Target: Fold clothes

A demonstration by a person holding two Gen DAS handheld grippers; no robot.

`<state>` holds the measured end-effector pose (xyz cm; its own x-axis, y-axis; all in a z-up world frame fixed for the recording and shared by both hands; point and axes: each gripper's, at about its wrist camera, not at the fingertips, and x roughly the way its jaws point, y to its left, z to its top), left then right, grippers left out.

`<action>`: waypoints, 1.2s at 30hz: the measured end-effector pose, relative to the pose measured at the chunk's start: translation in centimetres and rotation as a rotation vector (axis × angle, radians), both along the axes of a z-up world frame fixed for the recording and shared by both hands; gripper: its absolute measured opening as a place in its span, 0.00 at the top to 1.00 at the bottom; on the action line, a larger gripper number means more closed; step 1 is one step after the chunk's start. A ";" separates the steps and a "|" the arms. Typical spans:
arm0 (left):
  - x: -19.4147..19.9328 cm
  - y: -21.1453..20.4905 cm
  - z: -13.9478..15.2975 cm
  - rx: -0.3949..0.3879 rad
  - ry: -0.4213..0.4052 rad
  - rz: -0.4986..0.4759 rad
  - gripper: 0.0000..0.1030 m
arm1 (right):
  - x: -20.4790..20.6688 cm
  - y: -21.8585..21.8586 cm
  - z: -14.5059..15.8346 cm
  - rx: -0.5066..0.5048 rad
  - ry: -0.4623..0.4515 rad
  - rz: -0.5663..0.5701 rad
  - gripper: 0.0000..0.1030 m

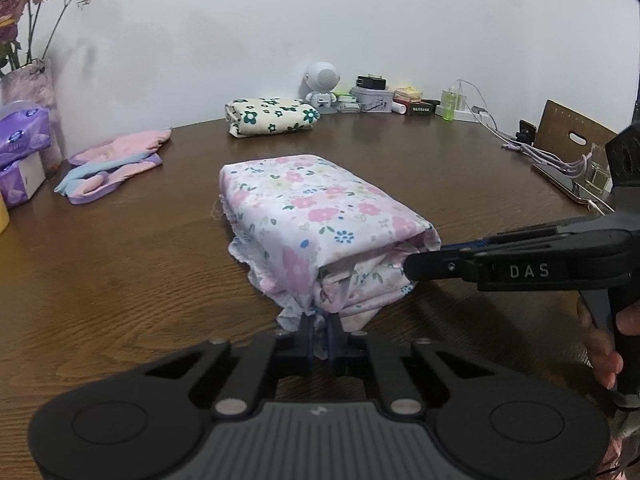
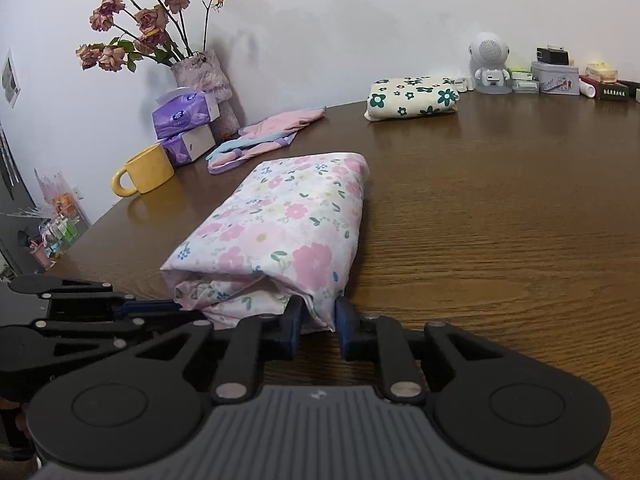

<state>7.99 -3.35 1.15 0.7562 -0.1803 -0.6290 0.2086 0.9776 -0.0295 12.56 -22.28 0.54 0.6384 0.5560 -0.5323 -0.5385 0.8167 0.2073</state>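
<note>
Near the front edge of the brown wooden surface (image 2: 500,240) lies the pink floral garment (image 1: 316,220), already folded into a thick oblong bundle. Its long axis runs away from both cameras toward the wall, and its open, layered end faces the jaws.

The left gripper (image 1: 319,326) has its jaws pinching the frilly left corner of that near end. The right gripper (image 2: 318,314) nips the right corner, its jaws closed down on a fold of cloth, though from this angle I can't be sure how many layers it has.

So both grippers sit at the same short end, side by side, with the whole bundle stretching out ahead of them. Neither is nearer. Any next fold would likely carry this end forward along that axis.

Farther back, near the wall, a green-flowered folded cloth (image 2: 412,98) waits, and a pink pastel garment (image 2: 264,136) lies unfolded toward the left edge.
</note>
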 end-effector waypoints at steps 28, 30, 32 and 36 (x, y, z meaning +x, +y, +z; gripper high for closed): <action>-3.9 10.2 3.2 -0.062 -0.099 0.105 0.31 | -2.5 10.0 0.5 -0.008 -0.049 0.071 0.82; -3.3 10.3 3.5 -0.065 -0.096 0.082 0.31 | -2.3 10.3 0.4 -0.018 -0.048 0.067 0.89; -2.6 10.2 3.8 -0.070 -0.090 0.061 0.31 | -2.4 10.2 0.3 -0.026 -0.046 0.068 0.96; -1.4 9.9 4.2 -0.065 -0.088 0.020 0.31 | -2.6 8.9 0.4 -0.035 -0.038 0.082 0.97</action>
<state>6.57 6.52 5.36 0.8119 -0.2032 -0.5473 0.1941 0.9781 -0.0753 9.93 -13.39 0.92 0.6113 0.5888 -0.5288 -0.6107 0.7759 0.1579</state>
